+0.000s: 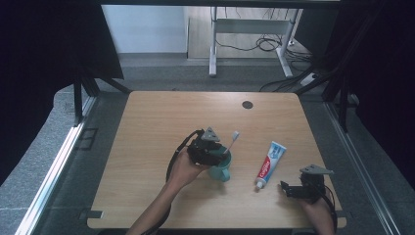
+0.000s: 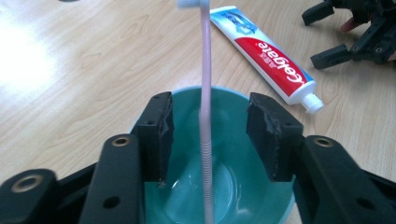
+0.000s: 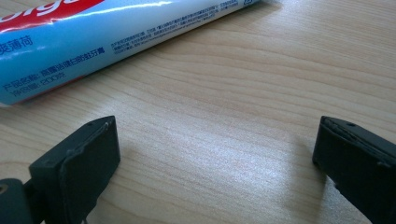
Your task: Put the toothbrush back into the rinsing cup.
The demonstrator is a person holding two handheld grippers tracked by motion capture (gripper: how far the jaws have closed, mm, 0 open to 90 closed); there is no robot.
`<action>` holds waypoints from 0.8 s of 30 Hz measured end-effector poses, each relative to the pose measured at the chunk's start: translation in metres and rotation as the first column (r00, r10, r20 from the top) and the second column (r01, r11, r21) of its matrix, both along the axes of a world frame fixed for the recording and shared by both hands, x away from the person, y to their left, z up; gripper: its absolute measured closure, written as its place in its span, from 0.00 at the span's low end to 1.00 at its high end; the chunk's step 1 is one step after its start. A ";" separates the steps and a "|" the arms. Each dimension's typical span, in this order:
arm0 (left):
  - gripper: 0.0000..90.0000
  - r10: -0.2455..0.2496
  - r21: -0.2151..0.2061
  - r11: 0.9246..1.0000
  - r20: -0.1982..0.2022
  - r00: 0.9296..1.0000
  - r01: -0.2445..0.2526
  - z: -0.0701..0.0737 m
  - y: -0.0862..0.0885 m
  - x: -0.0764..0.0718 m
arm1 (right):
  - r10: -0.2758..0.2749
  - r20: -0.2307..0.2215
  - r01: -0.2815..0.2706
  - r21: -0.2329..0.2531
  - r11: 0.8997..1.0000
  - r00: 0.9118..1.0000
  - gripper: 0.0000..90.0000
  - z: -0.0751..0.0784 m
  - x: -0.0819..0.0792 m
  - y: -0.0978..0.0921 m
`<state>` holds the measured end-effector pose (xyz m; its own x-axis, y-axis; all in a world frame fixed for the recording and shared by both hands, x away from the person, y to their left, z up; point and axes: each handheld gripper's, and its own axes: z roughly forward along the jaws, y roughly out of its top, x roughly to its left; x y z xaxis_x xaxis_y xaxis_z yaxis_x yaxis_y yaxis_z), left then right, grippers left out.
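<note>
A teal cup [image 1: 222, 171] stands near the middle of the wooden table [image 1: 156, 122], with a pale pink toothbrush [image 1: 233, 140] leaning upright in it. My left gripper [image 1: 214, 152] hovers over the cup's rim. In the left gripper view the left gripper [image 2: 210, 114] is open, its jaws on either side of the toothbrush handle [image 2: 205, 93] without touching it, above the cup [image 2: 224, 154]. A red, white and blue toothpaste tube [image 1: 270, 164] lies flat to the right. My right gripper [image 1: 286, 189] rests low near the front right edge, and in its own view the right gripper [image 3: 215, 140] is wide open over bare wood, with the tube [image 3: 93, 37] just beyond.
A dark round spot [image 1: 247, 104] marks the table's far side. The right gripper [image 2: 350, 37] also lies beyond the tube [image 2: 266, 51] in the left gripper view. Past the table stand a white desk frame [image 1: 254, 29] and floor cables; black curtains hang at both sides.
</note>
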<state>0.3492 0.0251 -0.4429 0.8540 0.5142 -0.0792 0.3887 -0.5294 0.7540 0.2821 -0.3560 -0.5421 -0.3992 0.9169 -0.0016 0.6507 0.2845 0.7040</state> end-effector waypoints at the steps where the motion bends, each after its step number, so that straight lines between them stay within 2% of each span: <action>1: 0.53 0.004 -0.005 1.000 0.001 1.000 -0.003 0.001 0.001 0.000 | 0.000 0.000 0.000 0.000 1.000 1.000 0.00 0.000 0.000 0.000; 4: 0.47 0.009 0.001 1.000 0.008 1.000 -0.009 0.005 0.003 -0.001 | 0.000 0.000 0.000 -0.001 1.000 1.000 0.00 0.000 0.000 0.000; 5: 0.41 0.015 0.005 1.000 0.012 1.000 -0.015 0.006 0.003 -0.002 | 0.000 0.000 0.000 -0.001 1.000 1.000 0.00 0.000 0.000 0.000; 7: 0.36 0.021 0.012 1.000 0.017 1.000 -0.021 0.008 0.004 -0.002 | 0.001 0.000 -0.001 -0.001 1.000 1.000 0.00 0.000 0.000 0.000; 8: 0.36 0.025 0.016 1.000 0.021 0.999 -0.025 0.009 0.005 -0.003 | 0.001 0.000 -0.001 -0.001 1.000 1.000 0.00 0.000 0.000 0.000; 9: 0.30 0.035 0.013 0.999 0.020 0.999 -0.035 0.009 0.006 -0.003 | 0.000 0.000 0.000 -0.001 1.000 1.000 0.00 0.000 0.000 0.000; 10: 0.30 0.036 0.017 0.999 0.023 0.999 -0.037 0.010 0.007 -0.003 | 0.000 0.000 0.000 -0.001 1.000 1.000 0.00 0.000 0.000 0.000; 13: 0.21 0.058 0.012 0.998 0.028 0.998 -0.059 0.010 0.012 -0.004 | 0.000 0.000 0.000 -0.001 1.000 1.000 0.00 0.000 0.000 0.000; 24: 0.13 0.080 -0.007 0.997 0.018 0.997 -0.080 0.013 0.030 -0.007 | 0.001 0.000 -0.001 -0.001 1.000 1.000 0.00 0.000 0.000 0.000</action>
<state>0.3420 0.0550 -0.4299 0.8115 0.5804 -0.0670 0.4154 -0.4926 0.7647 0.2821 -0.3561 -0.5421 -0.3998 0.9166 -0.0028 0.6505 0.2859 0.7036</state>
